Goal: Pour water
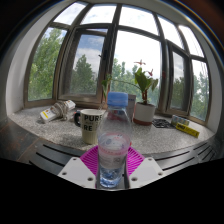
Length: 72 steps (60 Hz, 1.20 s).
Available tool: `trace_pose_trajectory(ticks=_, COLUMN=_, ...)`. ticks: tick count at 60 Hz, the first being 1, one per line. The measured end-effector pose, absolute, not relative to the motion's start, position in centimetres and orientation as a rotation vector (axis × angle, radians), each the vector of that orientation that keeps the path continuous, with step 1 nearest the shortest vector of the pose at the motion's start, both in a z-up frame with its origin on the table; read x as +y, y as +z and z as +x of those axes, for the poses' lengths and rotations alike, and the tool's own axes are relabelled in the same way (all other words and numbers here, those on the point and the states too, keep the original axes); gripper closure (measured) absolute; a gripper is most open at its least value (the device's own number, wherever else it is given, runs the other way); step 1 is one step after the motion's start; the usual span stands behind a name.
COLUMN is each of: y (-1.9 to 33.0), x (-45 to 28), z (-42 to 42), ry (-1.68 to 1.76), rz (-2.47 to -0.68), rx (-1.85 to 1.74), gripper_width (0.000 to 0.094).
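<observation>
I see gripper [112,172] fingers clamped on water bottle [114,140] | blue cap on | mug [91,124] just beyond, on stone windowsill [60,135]

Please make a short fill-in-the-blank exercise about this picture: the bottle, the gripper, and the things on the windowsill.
1. The water bottle has a ____ cap.
2. The bottle stands between the two fingers of the ____.
3. Beyond the bottle, on the windowsill, a dark ____ stands to its left.
4. A potted ____ stands by the window.

Missing words: blue; gripper; mug; plant
</observation>
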State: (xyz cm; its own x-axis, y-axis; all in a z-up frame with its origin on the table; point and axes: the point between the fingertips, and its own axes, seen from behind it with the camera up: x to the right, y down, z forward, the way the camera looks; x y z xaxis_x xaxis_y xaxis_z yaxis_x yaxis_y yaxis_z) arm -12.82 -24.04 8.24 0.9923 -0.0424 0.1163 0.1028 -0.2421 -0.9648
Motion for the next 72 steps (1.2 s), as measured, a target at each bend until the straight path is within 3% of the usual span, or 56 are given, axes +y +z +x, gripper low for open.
trace_pose_trajectory(ticks=14, y=13.5, x=-23.0, z=-2.6, ry=-0.388, rz=-1.766, rx=-0.022, gripper_width=0.0613)
trace_pose_trajectory(ticks=25, y=23.5, x=-18.2, z=4.4, ry=-0.854, rz=-1.593, rx=-0.238, gripper_width=0.0616)
trace_pose_trajectory(ticks=33, y=31.8, x=-13.5, z=3.3, ry=-1.198, rz=-1.348, rx=-0.532, gripper_width=0.0617)
trace_pose_trajectory(ticks=39, y=35.0, x=-9.9, z=-0.2, ry=-1.422, rz=-1.148, rx=-0.771, gripper_width=0.0616)
trace_pose_trajectory(ticks=49, y=33.6, x=-5.2, z=-6.9, ry=-1.651, rz=-0.840, rx=-1.185, gripper_width=0.0616)
trace_pose_trajectory(ticks=59, y=28.3, x=-2.7, z=-11.5, ry=-1.768, rz=-0.534, rx=-1.518, gripper_width=0.0615)
trace_pose_trajectory(ticks=66, y=26.5, x=-2.4, z=-13.8, ry=-1.768, rz=-0.431, rx=-1.599, gripper_width=0.0615)
trace_pose_trajectory(ticks=72, y=25.9, x=-2.3, z=-14.1, ry=-1.744, rz=-0.456, rx=-1.598, gripper_width=0.0614)
